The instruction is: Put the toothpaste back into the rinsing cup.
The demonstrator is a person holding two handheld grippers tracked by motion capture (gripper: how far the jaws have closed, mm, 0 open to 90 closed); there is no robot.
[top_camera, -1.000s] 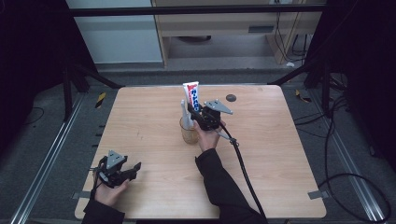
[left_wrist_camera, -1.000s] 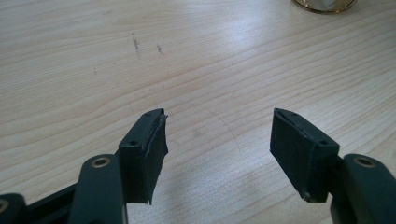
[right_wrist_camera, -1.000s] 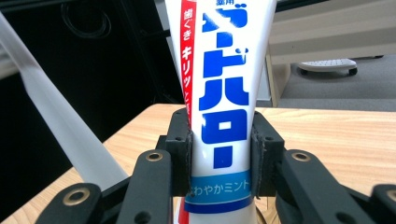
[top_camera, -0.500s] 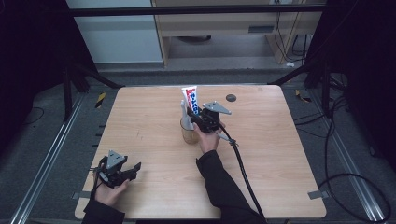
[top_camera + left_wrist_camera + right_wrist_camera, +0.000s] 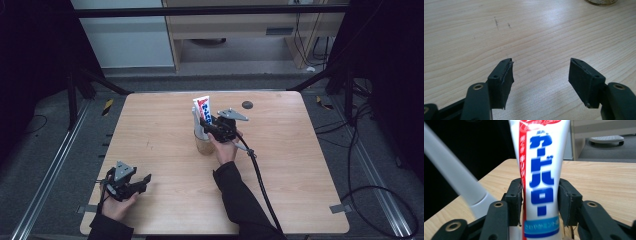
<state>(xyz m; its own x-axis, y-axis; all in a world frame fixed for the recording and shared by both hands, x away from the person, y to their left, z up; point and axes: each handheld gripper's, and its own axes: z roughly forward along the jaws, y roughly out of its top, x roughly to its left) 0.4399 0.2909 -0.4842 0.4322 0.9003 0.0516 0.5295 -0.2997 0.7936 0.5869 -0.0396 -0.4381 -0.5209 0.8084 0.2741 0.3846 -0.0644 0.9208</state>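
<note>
Toothpaste tube [image 5: 541, 180] stands in cup [image 5: 204, 145]: light, soft, slippery. Right gripper [image 5: 540, 197], opening, brackets its mid-body; left gripper [image 5: 541, 77] wide, empty.

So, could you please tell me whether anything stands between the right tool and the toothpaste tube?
Nothing visible does: the toothpaste tube stands between the right tool's jaws, which have just been opening. A white handle leans beside it, outside the jaws.
</note>
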